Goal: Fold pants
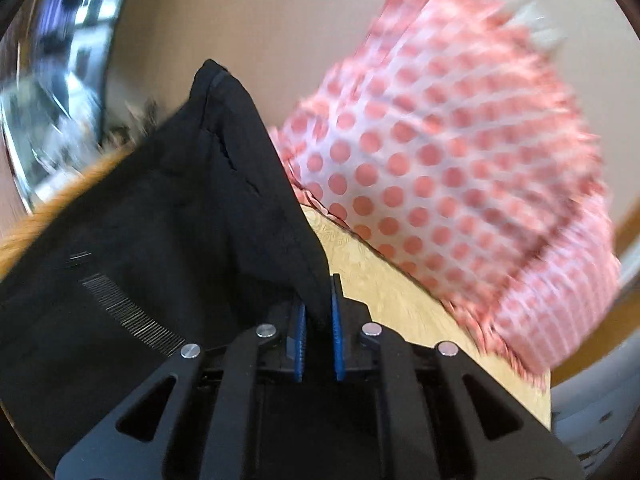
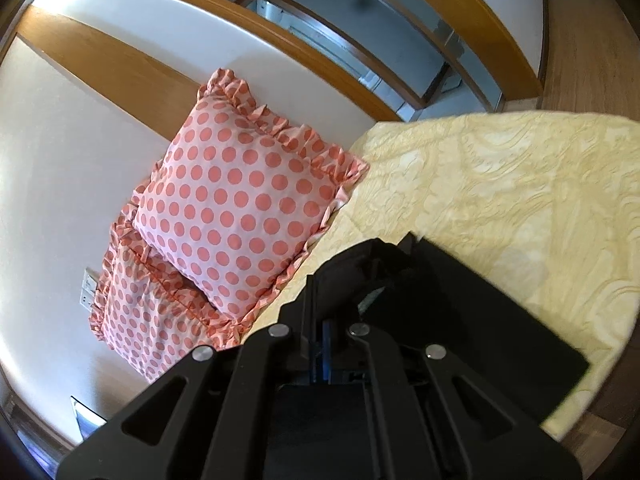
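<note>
A: Where are the black pants (image 1: 152, 216) being kept?

B: They are being held up over the yellow bed cover (image 2: 500, 184), near the spotty pillows (image 2: 240, 208).

A: How is the left gripper (image 1: 319, 320) being used?

B: Its blue pads (image 1: 338, 332) are being pressed together on an edge of the pants.

A: And the right gripper (image 2: 320, 344)?

B: It is being squeezed tight on the black cloth too.

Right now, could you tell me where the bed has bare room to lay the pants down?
Bare yellow bedspread lies right of the polka-dot pillows, beyond the black pants. Crowded by the wall, where both pillows are stacked. Both grippers, left gripper and right gripper, grip the pants.
</note>
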